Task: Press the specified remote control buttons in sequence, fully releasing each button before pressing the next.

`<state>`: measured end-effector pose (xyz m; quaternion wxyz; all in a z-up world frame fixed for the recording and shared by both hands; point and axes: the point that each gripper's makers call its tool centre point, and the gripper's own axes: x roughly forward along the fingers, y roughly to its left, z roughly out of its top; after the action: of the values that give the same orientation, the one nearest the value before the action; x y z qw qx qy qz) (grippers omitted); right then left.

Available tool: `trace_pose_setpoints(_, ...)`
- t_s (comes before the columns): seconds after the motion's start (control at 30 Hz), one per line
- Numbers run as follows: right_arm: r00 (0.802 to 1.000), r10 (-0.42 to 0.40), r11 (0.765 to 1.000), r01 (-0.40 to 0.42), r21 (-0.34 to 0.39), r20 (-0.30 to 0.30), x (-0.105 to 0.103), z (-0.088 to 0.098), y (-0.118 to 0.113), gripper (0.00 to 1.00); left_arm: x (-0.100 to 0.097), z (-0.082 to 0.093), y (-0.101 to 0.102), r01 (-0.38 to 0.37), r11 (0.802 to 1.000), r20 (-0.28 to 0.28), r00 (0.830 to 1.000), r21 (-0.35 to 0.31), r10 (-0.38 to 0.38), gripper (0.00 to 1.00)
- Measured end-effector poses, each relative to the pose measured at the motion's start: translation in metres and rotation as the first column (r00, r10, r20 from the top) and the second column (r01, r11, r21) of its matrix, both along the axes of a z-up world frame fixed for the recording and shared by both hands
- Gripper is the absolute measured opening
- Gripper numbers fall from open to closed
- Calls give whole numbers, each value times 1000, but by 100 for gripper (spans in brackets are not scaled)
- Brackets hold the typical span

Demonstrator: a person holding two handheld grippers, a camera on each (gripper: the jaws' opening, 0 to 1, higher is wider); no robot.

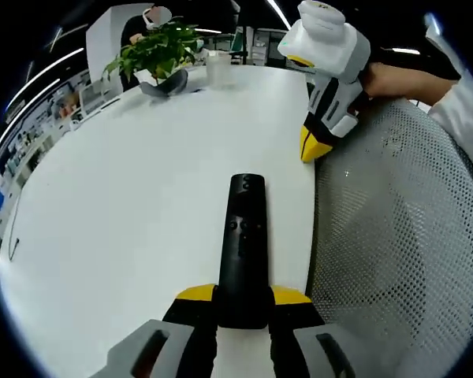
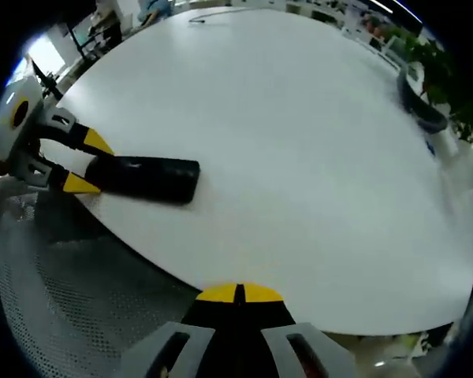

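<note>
On the table: one black remote control (image 1: 243,252) lies flat on a round white table (image 1: 126,205), close to the table's near edge, its long body pointing away from the left gripper.
Remote, detail: a few small buttons sit about midway along its top face; no writing or brand can be read on it.
Remote, right gripper view: the same remote (image 2: 146,179) lies sideways at the left of the picture, just inside the table's (image 2: 299,134) edge.
Left gripper: the left gripper (image 1: 243,303) has its two yellow-tipped jaws clamped on the near end of the remote, one on each side; in the right gripper view it (image 2: 87,164) reaches in from the left, holding that same end.
Right gripper: in its own view the right gripper (image 2: 238,294) has its yellow tips pressed together with nothing between them, over the table's edge; in the left gripper view it (image 1: 314,146) hangs at the table's edge with its tips pointing down, held by a person's hand (image 1: 394,80) in a white sleeve (image 1: 465,110).
Chair: one grey mesh surface (image 1: 402,236), likely a chair back, stands just beside the table edge.
Far side of table: one leafy green plant (image 1: 156,49) in a grey pot (image 1: 165,83), and one clear cup (image 1: 219,67) near it.
Count: one remote, two grippers, one plant, one cup.
Writing: none legible anywhere.
</note>
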<state>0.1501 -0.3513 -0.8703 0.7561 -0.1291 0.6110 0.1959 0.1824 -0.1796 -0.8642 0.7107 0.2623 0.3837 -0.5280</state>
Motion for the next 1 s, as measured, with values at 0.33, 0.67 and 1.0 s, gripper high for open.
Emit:
trace_pose_setpoints(0.33, 1000, 2, 1000, -2, -2, 0, 0, 0, 0, 0, 21, 0, 7, -10, 999, -6, 1000, 37, 10, 23)
trace_pose_setpoints(0.67, 1000, -2, 1000, 2, 3, -2, 0, 0, 0, 0, 48, 0, 17, -29, 996, 16, 999, 84, 28, 23)
trace_pose_setpoints(1.0, 1000, -5, 1000, 5, 4, -3, 0, -1, 0, 0, 77, 2, 25, -48, 993, 22, 999, 107, 46, 23)
